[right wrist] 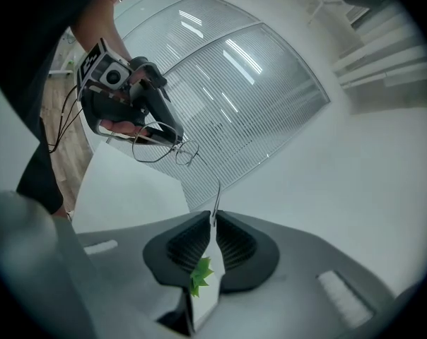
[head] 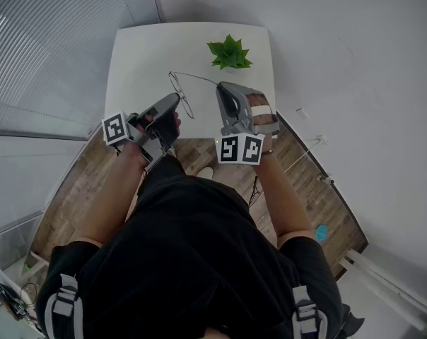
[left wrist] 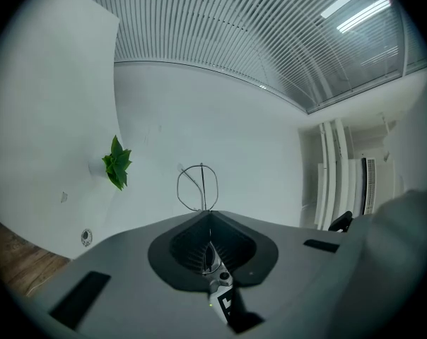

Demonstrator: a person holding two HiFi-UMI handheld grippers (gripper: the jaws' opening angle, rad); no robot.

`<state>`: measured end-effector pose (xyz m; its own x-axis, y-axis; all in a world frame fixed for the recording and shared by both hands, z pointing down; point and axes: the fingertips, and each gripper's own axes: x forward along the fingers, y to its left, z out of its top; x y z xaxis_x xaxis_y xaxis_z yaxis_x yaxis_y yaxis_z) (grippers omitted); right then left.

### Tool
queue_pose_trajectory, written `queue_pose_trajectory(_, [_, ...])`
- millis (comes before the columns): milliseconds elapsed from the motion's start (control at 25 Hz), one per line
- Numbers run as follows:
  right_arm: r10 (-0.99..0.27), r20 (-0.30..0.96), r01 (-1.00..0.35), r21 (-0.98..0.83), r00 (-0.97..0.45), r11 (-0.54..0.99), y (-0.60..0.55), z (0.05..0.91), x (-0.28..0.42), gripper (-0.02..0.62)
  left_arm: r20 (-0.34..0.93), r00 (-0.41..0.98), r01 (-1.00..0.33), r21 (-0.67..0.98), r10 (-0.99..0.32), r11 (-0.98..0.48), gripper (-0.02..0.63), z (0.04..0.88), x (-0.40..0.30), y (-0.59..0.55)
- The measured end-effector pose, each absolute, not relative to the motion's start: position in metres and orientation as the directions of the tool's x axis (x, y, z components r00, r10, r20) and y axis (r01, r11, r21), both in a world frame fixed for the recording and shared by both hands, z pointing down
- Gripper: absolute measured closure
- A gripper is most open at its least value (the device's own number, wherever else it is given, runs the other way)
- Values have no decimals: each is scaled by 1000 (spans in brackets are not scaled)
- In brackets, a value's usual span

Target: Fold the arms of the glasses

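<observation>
This looks like an office or meeting room. A small white table [head: 129,55] stands on wood-plank flooring [head: 65,203], with slatted blinds [head: 51,41] to its left and a plain white wall [head: 355,48] to its right. A little green plant [head: 230,54] sits on the table, and strip lights [left wrist: 355,9] show high above it.

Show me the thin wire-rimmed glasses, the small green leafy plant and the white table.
thin wire-rimmed glasses [head: 177,84]: head view, on the upper round lens.
small green leafy plant [head: 230,53]: head view, on its middle leaves.
white table [head: 150,55]: head view, on the bare top left of the plant.
</observation>
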<state>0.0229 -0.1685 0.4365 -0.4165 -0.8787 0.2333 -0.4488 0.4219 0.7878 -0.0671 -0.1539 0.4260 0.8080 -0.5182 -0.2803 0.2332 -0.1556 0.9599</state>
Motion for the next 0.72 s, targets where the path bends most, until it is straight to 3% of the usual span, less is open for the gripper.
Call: queue_pose_trajectory(720, [-857, 221, -440, 782, -465, 441, -154, 430, 6, 560, -268, 794, 217, 963, -545, -158, 595, 425, -74, -160])
